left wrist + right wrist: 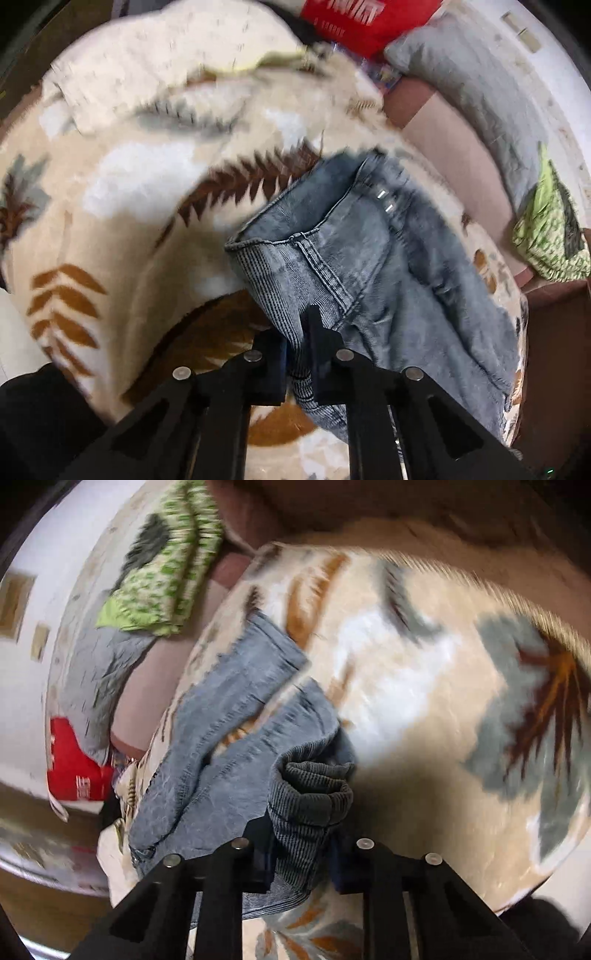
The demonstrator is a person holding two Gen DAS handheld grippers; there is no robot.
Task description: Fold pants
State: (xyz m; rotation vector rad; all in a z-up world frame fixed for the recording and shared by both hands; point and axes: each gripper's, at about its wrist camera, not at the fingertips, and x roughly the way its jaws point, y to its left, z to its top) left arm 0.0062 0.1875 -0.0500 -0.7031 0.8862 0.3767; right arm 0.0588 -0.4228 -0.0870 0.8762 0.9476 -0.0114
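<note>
Grey-blue denim pants (pixel 369 266) with a ribbed elastic waistband lie on a cream blanket (pixel 110 229) with a leaf pattern. My left gripper (pixel 297 354) is shut on the ribbed waistband and holds it lifted off the blanket. In the right wrist view the pants (pixel 229 746) spread away to the left, both legs showing. My right gripper (pixel 303 845) is shut on a bunched fold of the ribbed waistband (pixel 314 790). Both views are blurred by motion.
A grey pillow (pixel 476 85) and a green patterned cloth (pixel 550 229) lie on a pinkish sheet (pixel 454 147) beyond the blanket. A red bag (pixel 365 18) is at the far end. The green cloth (pixel 162 572) and red bag (pixel 74 768) also show in the right wrist view.
</note>
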